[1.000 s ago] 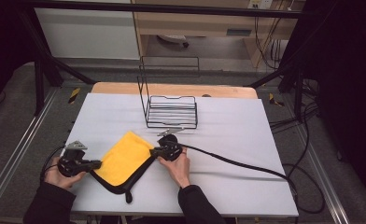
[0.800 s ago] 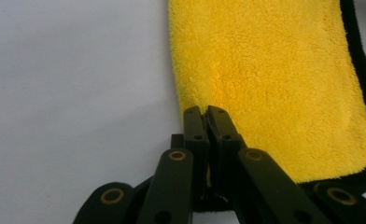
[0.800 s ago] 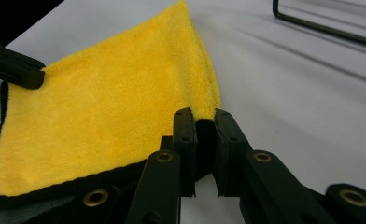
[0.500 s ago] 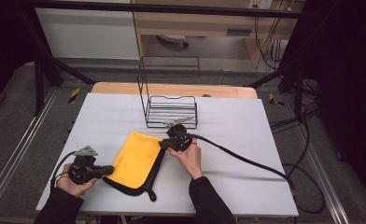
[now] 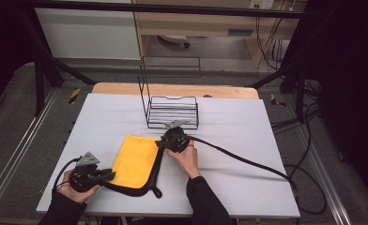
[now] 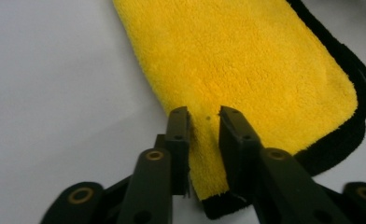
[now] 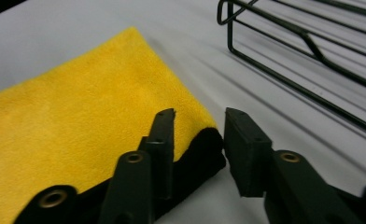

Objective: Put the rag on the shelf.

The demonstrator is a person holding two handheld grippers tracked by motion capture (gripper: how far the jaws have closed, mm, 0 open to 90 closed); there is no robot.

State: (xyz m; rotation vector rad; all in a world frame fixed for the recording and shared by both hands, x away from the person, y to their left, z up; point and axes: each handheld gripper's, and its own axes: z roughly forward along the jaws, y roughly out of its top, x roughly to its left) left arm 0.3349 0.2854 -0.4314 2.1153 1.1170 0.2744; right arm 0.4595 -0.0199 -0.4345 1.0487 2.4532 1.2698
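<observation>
A yellow cloth with a black edge (image 5: pixel 135 161) lies flat on the white table (image 5: pixel 248 136), folded into a rough rectangle. My left gripper (image 5: pixel 111 174) is at its near left corner. In the left gripper view the jaws (image 6: pixel 204 119) have just been opening and stand apart, with the cloth corner (image 6: pixel 246 60) between them and the pads off it. My right gripper (image 5: pixel 159 144) is at the far right corner. Its jaws (image 7: pixel 199 119) have also just been opening, and the black-edged corner (image 7: pixel 78 121) lies loose between them.
A black wire rack (image 5: pixel 172 112) stands just beyond the cloth, close to my right gripper, and its wires (image 7: pixel 302 46) run across the right gripper view. A thick black cable (image 5: pixel 248 161) trails from the right gripper across the table to the right edge.
Both grippers drew the cloth from a slanted, raised shape into a flat rectangle. The right hand moved away toward the rack, the left hand shifted right. Both pairs of jaws have opened off the corners.
</observation>
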